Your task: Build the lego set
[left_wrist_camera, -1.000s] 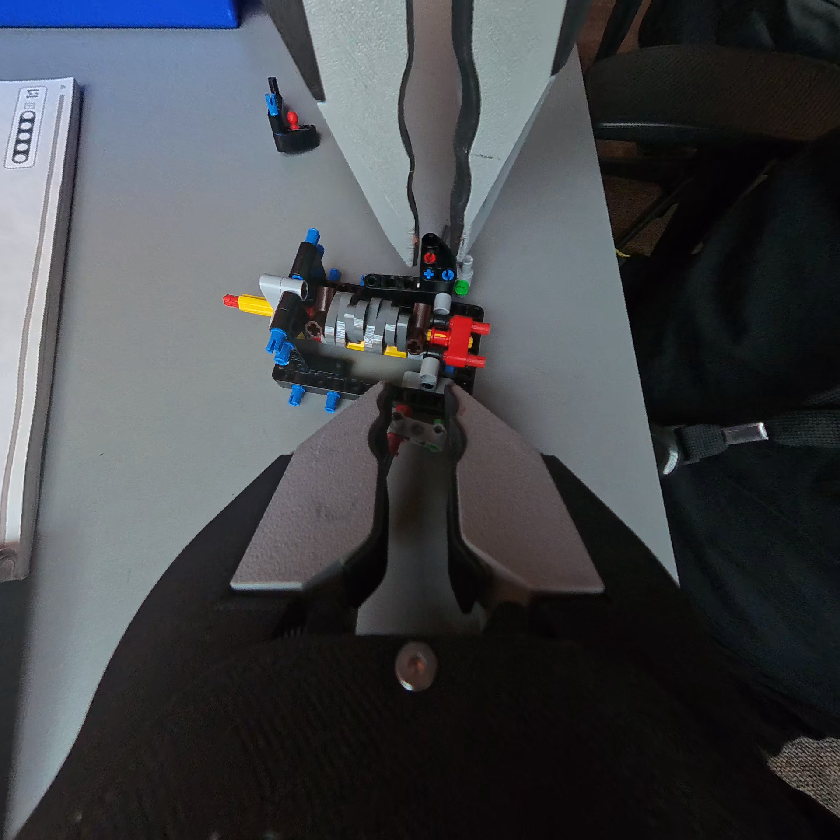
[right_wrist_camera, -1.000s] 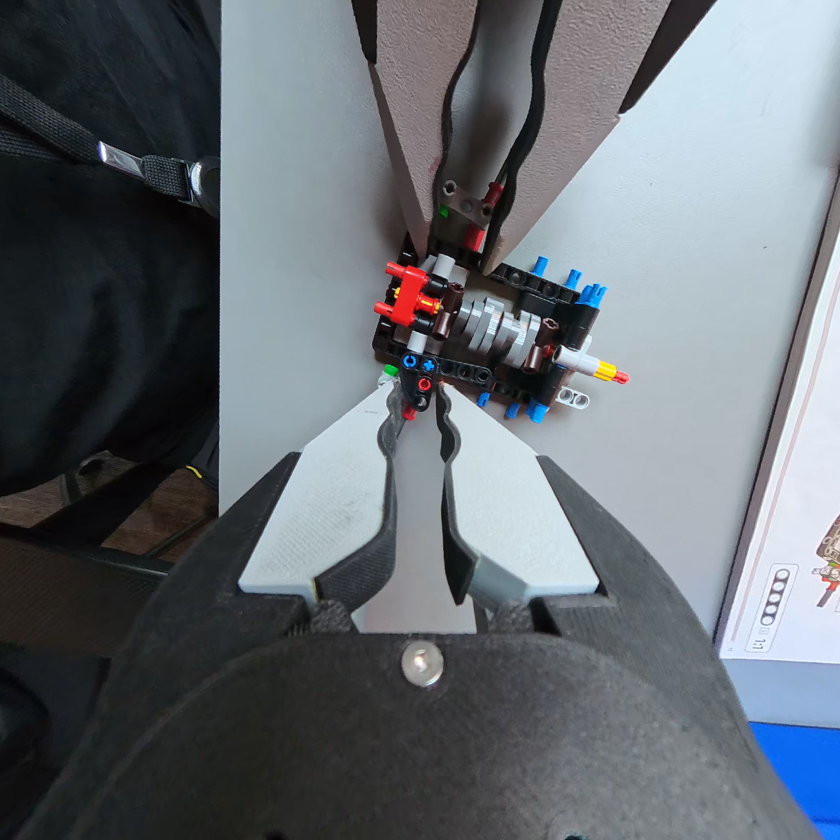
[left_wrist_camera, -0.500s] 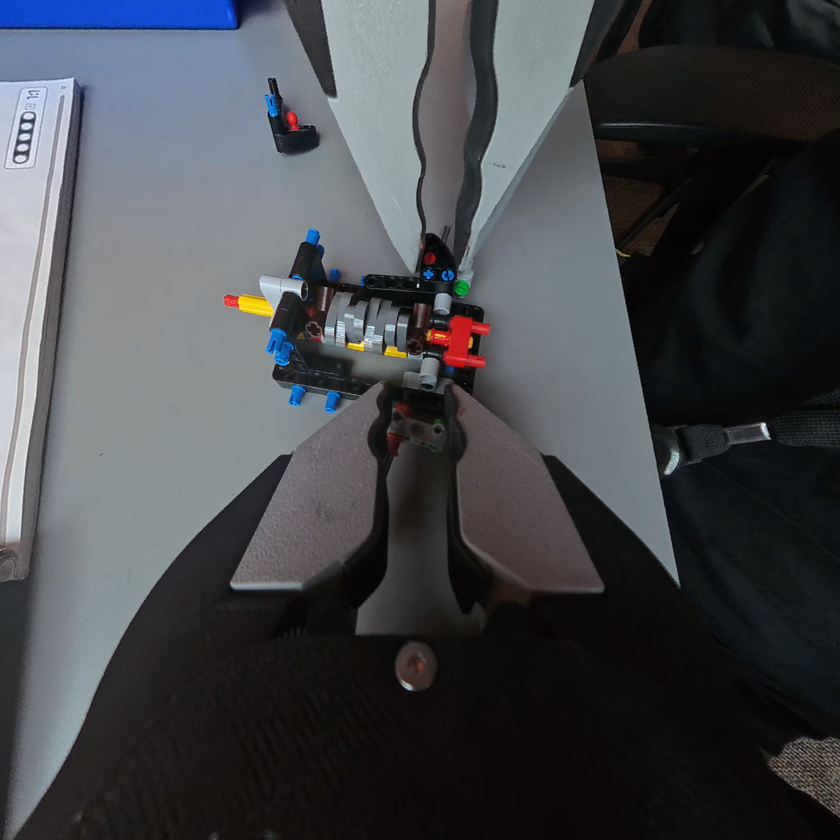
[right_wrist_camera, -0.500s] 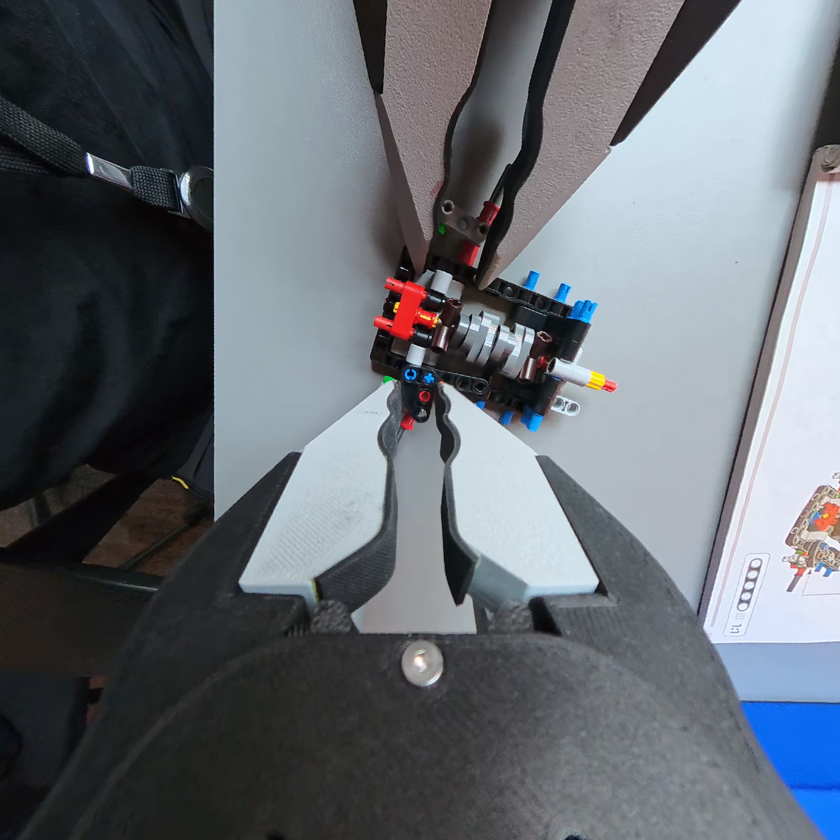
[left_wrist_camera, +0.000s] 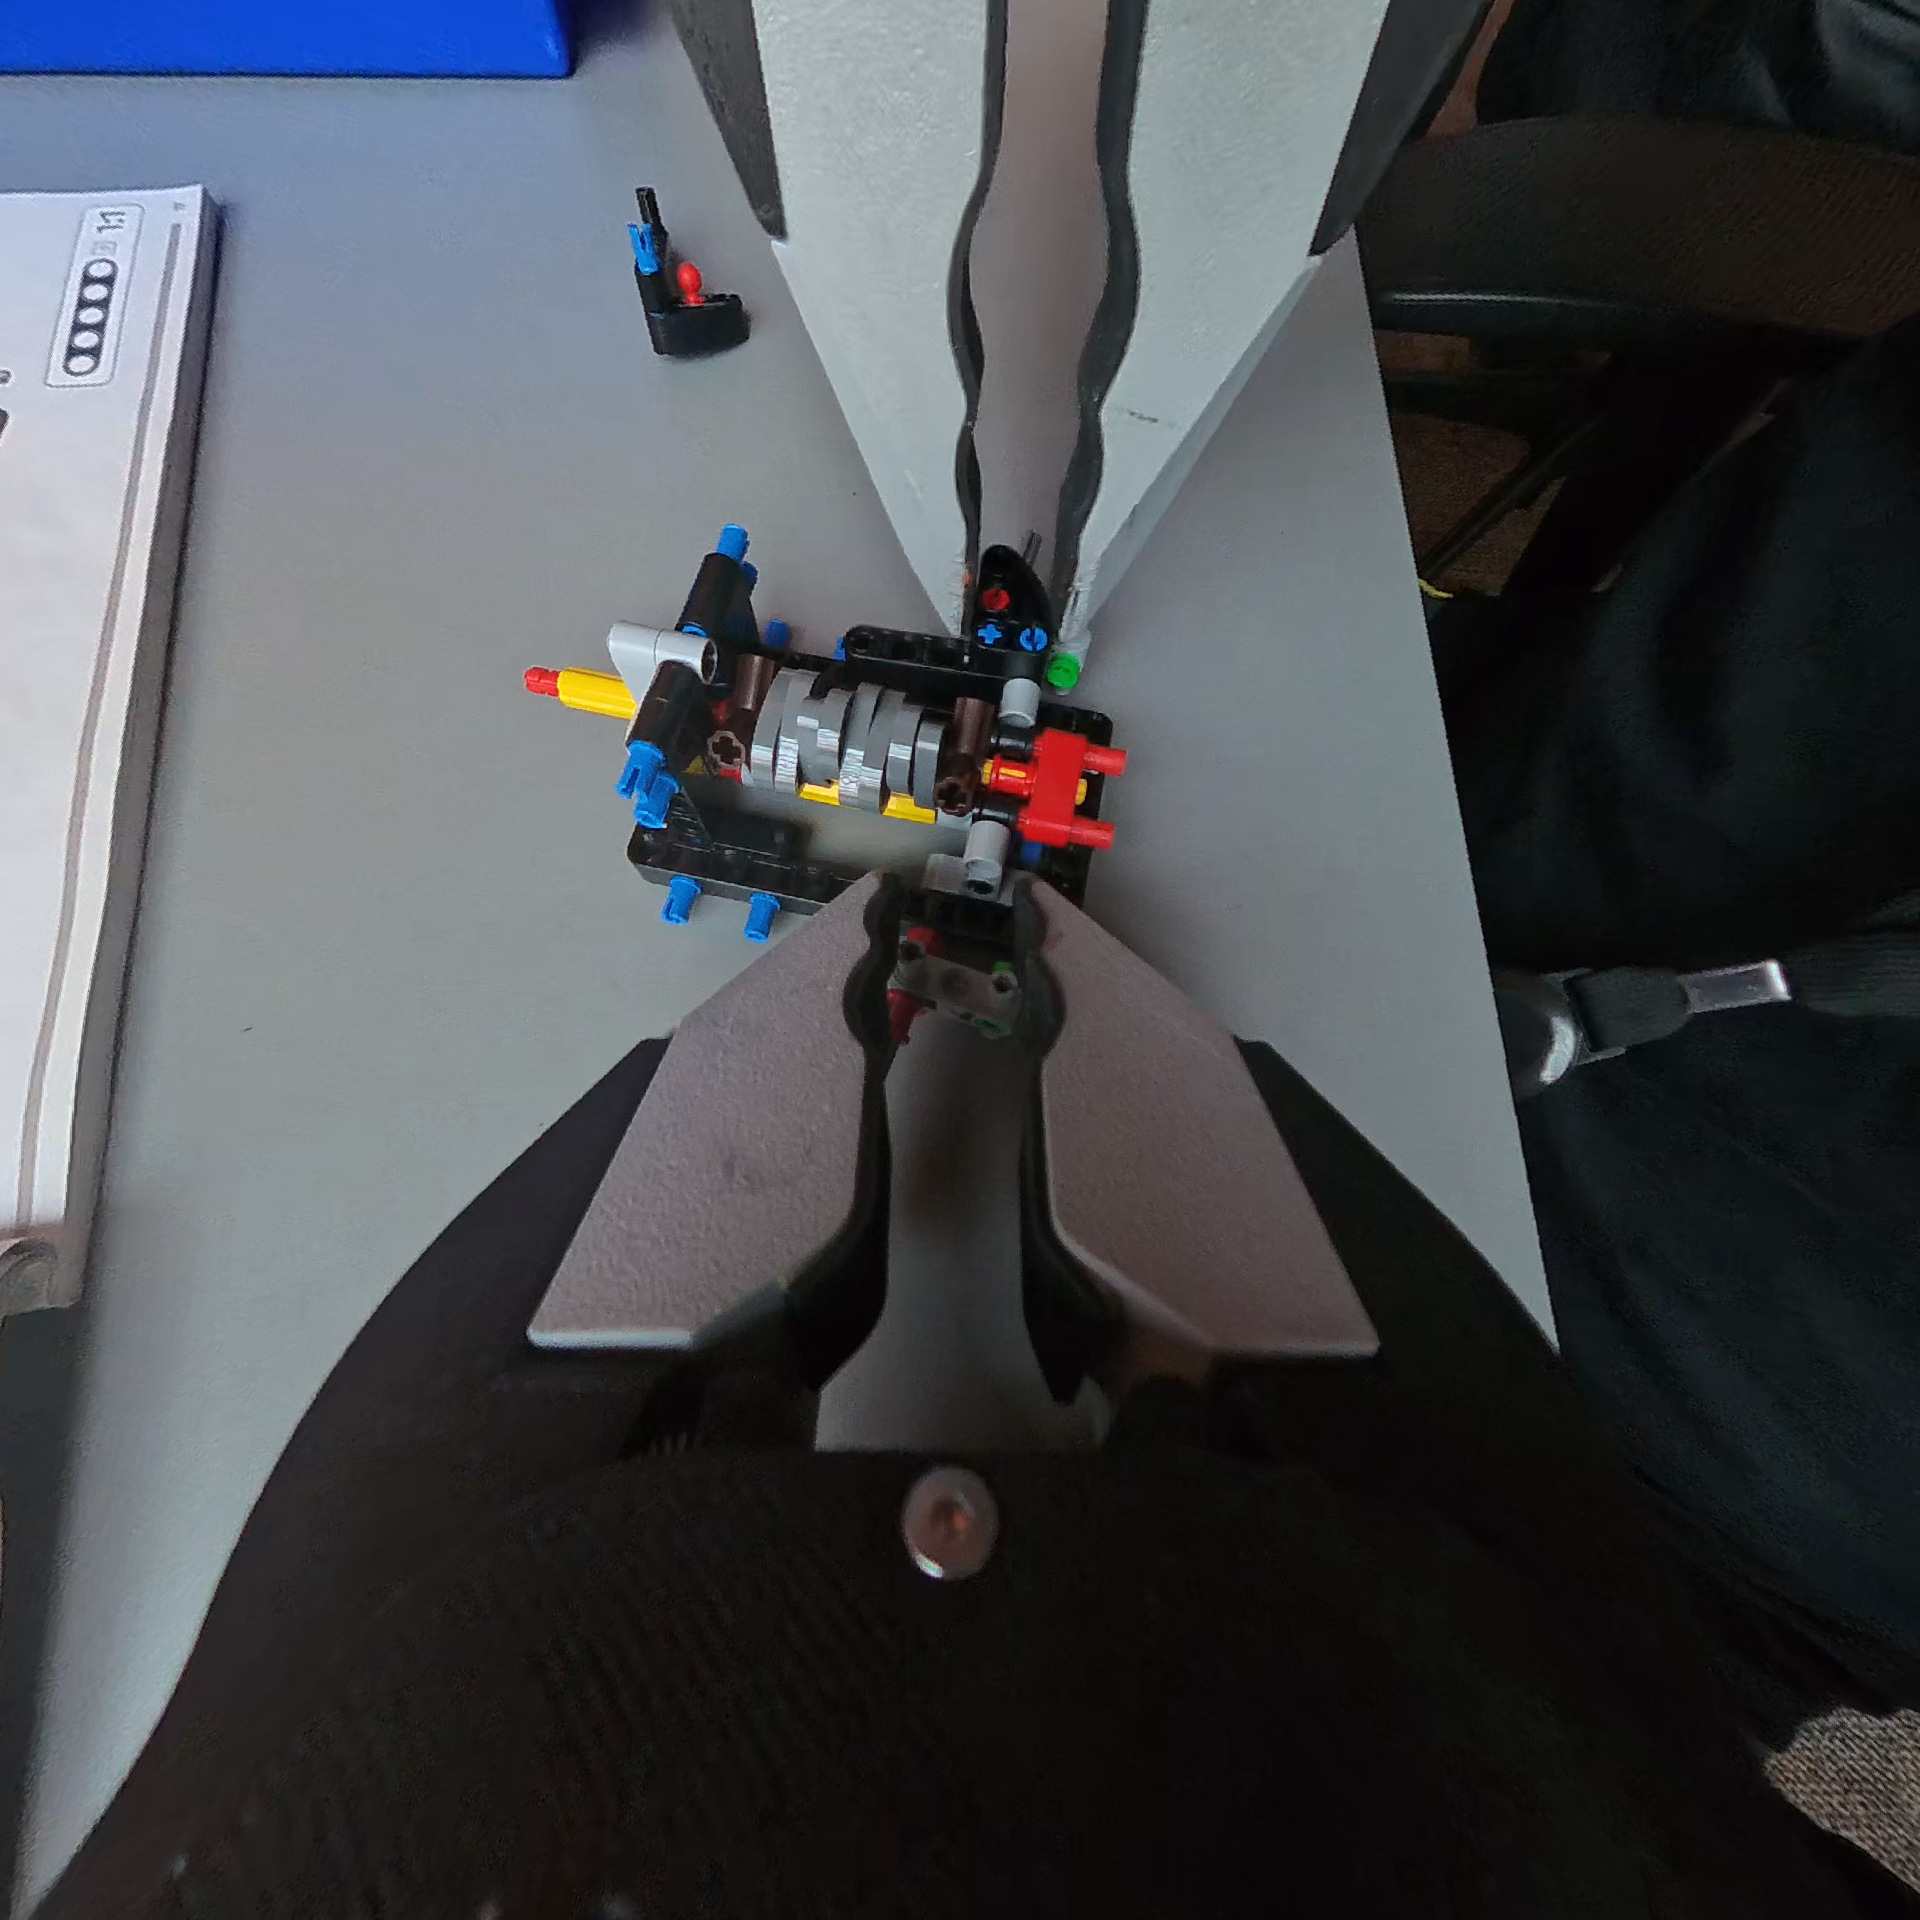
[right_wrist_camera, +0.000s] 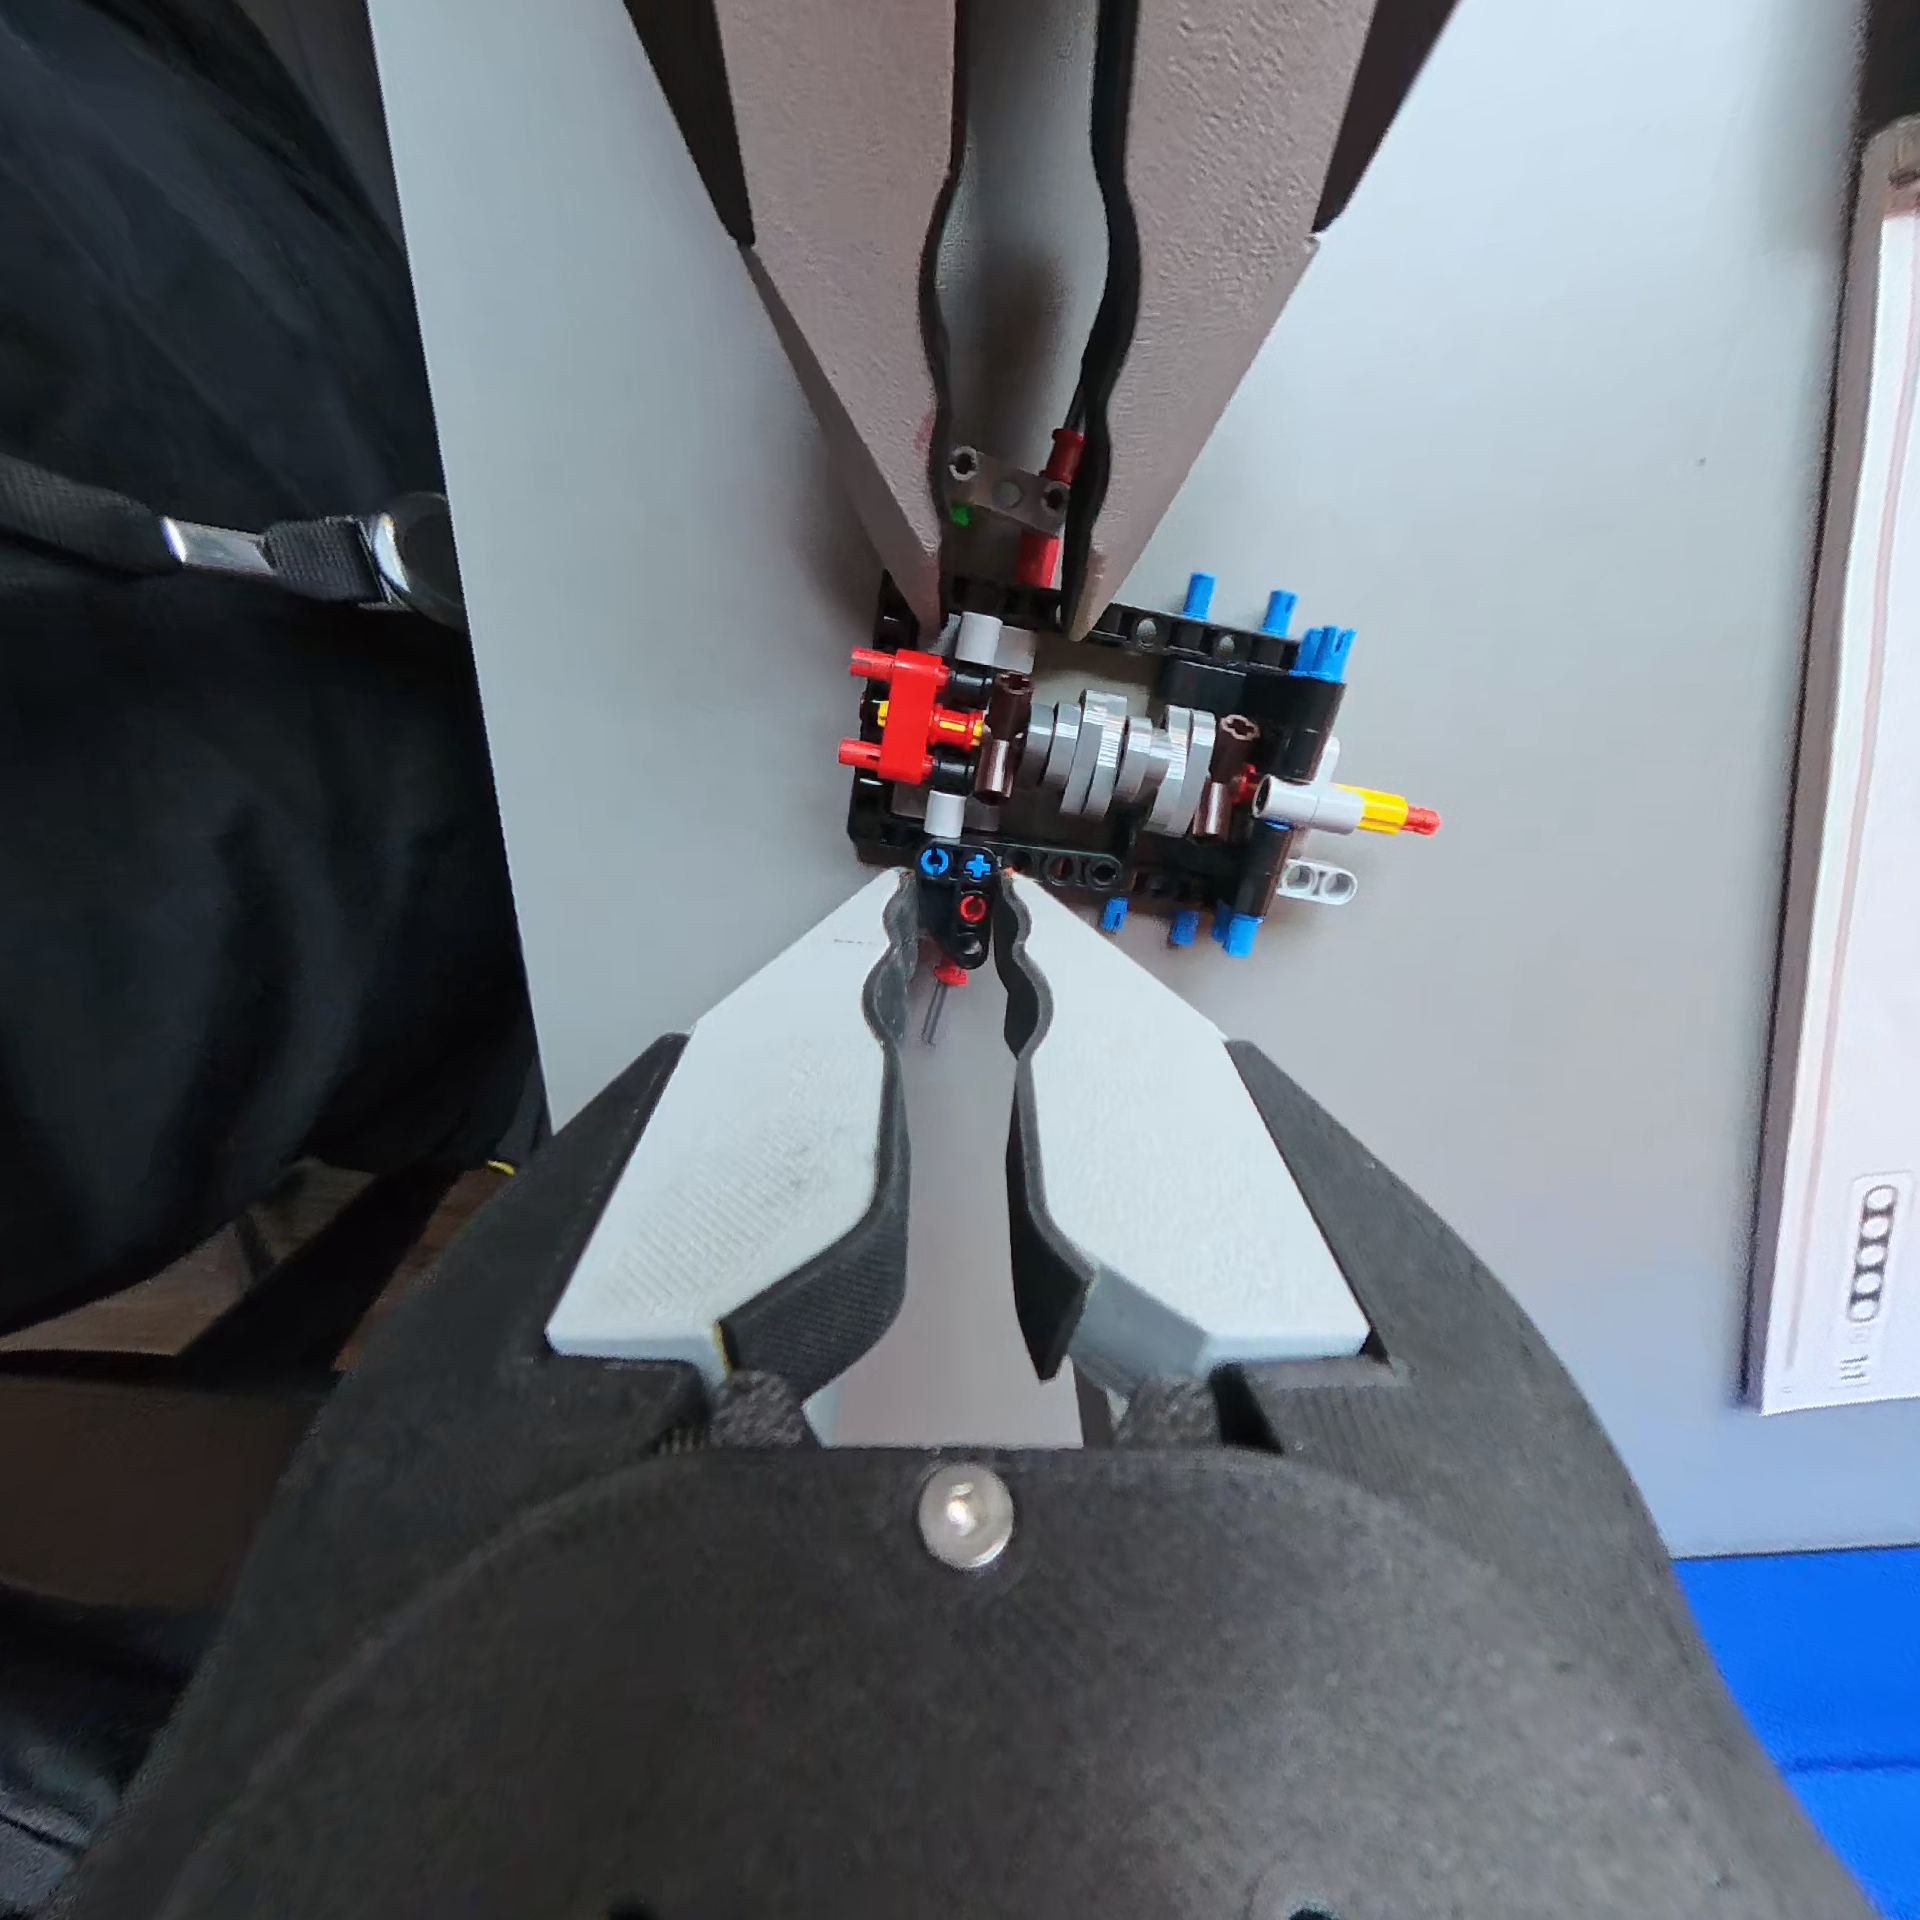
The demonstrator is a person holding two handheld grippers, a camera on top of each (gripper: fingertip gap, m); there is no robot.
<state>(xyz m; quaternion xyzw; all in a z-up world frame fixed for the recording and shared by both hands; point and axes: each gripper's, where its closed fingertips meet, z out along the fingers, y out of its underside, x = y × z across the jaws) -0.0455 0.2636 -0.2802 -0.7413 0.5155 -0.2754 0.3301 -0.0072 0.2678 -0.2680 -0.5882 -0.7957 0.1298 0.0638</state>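
Still clamped, left gripper (left_wrist_camera: 951, 914) on grey connector (left_wrist_camera: 958, 985), right gripper (right_wrist_camera: 951, 894) nearer, on black beam (right_wrist_camera: 961, 904)

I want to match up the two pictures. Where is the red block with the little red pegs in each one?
Left wrist view: the red block sits at the model's right end, just right of centre.
Right wrist view: the red block sits at the model's left end, left of centre.
Shared landmark: the yellow axle, poking out of the opposite end.

Right gripper (right_wrist_camera: 956, 914) — nearer the model (right_wrist_camera: 1101, 758)
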